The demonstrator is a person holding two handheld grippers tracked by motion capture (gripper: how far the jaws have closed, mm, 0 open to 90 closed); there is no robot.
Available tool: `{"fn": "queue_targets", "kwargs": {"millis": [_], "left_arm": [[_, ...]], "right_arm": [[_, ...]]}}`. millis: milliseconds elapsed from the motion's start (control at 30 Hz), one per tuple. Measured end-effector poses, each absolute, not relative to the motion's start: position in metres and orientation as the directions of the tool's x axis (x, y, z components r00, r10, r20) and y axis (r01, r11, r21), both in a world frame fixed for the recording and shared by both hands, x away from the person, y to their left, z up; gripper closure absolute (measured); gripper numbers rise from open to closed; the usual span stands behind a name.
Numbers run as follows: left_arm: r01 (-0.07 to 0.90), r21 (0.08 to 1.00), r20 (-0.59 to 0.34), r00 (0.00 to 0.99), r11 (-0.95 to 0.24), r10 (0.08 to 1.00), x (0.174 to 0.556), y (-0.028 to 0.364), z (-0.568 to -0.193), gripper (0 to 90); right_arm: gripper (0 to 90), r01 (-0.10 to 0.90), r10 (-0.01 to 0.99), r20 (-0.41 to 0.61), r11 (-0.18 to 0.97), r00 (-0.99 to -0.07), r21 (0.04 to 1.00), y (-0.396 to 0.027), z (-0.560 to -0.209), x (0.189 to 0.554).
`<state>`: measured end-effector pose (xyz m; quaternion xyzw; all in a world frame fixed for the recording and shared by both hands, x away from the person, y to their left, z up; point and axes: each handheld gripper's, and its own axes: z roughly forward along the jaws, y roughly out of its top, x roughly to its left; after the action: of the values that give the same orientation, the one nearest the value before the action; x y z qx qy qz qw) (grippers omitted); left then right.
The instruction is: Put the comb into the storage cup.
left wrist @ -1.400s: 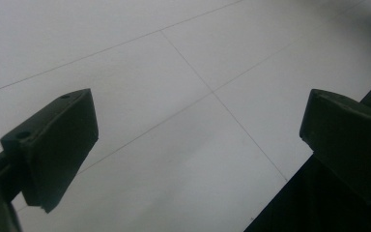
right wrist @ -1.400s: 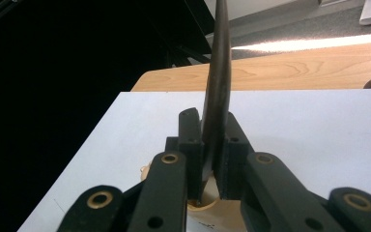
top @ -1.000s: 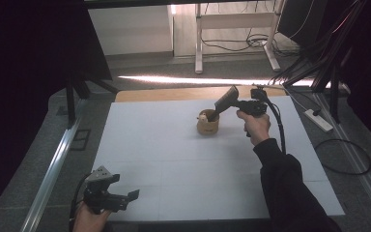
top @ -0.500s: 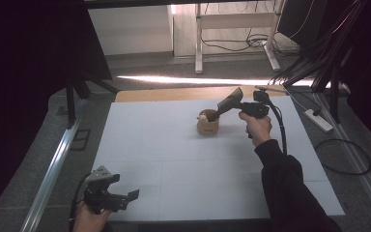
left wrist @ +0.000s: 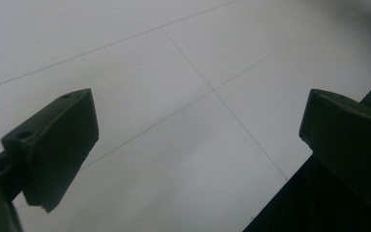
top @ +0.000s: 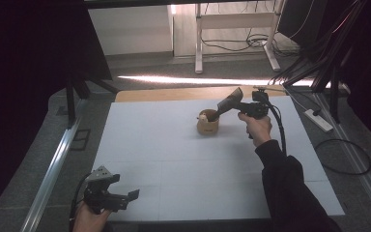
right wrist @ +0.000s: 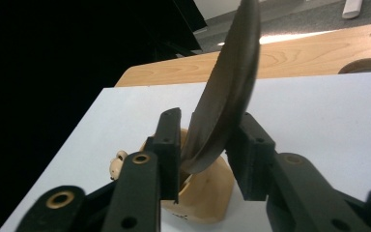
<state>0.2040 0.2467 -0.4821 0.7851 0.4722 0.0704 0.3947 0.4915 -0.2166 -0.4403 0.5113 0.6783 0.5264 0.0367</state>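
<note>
Standing in one wooden holder (top: pixel 207 126), one dark spatula (right wrist: pixel 227 92), between barely parted right gripper (right wrist: pixel 205 145) jaws.

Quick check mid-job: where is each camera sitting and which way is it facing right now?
High view: above the near edge, looking forward and down on the white table; both hands, left gripper and right gripper show.
Left gripper view: on the left gripper, facing bare table between open jaws.
Right gripper view: on the right gripper, its jaws just opening around a dark spatula standing in a wooden cup.
High and right gripper views share the wooden cup and dark spatula.
</note>
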Motion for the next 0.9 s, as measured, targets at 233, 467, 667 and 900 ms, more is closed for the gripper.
{"fn": "queue_targets", "kwargs": {"millis": [233, 467, 667, 900], "left_arm": [[0.688, 0.685, -0.265, 0.542, -0.24, 0.797, 0.204, 0.247, -0.482, 1.3], [0.688, 0.685, -0.266, 0.542, -0.239, 0.797, 0.204, 0.247, -0.482, 1.3], [0.688, 0.684, -0.266, 0.543, -0.24, 0.797, 0.204, 0.247, -0.482, 1.3], [0.689, 0.684, -0.266, 0.542, -0.24, 0.797, 0.205, 0.247, -0.482, 1.3]], "right_arm": [[55.9, 0.638, 0.754, 0.44, -0.036, -0.487, 0.769, -0.213, -0.439, 0.49], [43.5, 0.614, 0.784, 0.371, 0.015, -0.498, 0.789, -0.207, -0.437, 0.489], [35.0, 0.588, 0.812, 0.296, 0.07, -0.503, 0.806, -0.204, -0.435, 0.487], [28.3, 0.552, 0.819, 0.224, 0.13, -0.528, 0.824, -0.201, -0.43, 0.483]]}}
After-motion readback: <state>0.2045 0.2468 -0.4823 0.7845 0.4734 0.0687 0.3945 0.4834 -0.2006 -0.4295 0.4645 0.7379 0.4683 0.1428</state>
